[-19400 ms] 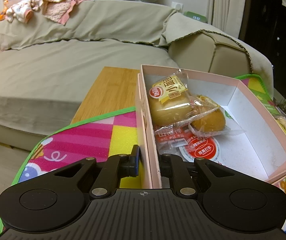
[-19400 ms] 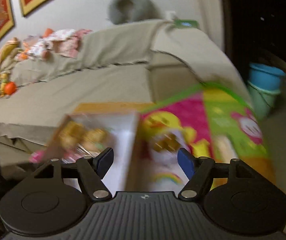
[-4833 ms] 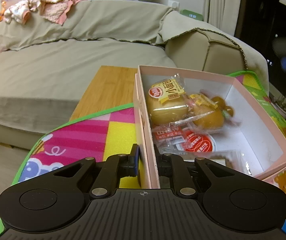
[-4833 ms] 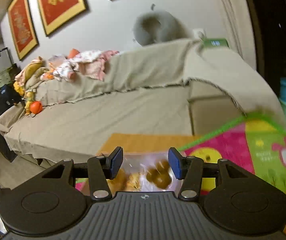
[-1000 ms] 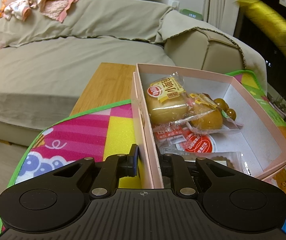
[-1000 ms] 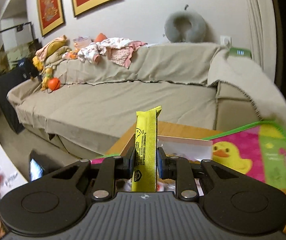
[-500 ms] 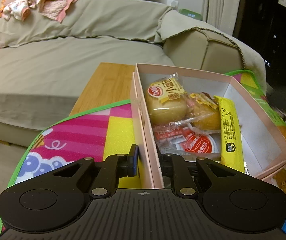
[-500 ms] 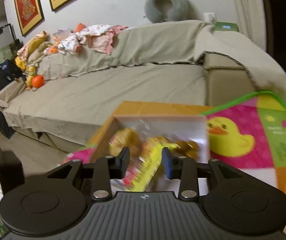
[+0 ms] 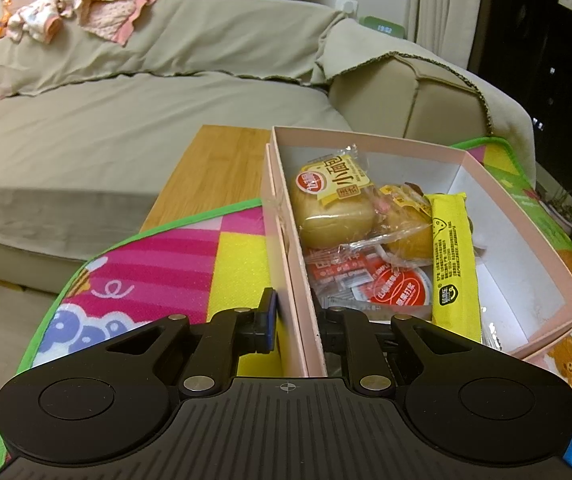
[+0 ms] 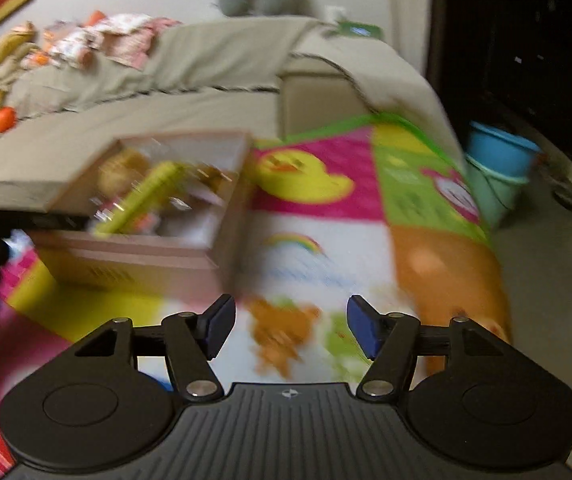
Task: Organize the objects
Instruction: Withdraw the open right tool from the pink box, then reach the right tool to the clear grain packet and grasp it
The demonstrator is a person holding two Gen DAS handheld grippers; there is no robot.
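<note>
Yellow snack packet [image 9: 452, 264] lies in pink box [image 9: 526, 236] (left gripper [image 9: 296, 326] clamps wall).

home liv. rm: sofa [image 9: 133, 128], playmat [image 9: 157, 264]

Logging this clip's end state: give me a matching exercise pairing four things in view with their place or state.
Things:
1. yellow stick pack
2. left tool
3. right tool
4. blue bucket

Places or states:
A. clamped on the pink box's near wall
B. on the floor beyond the mat
C. lying in the box, on the other snacks
D. empty, jaws opening, over the play mat

Pairs: 1-C, 2-A, 3-D, 4-B
</note>
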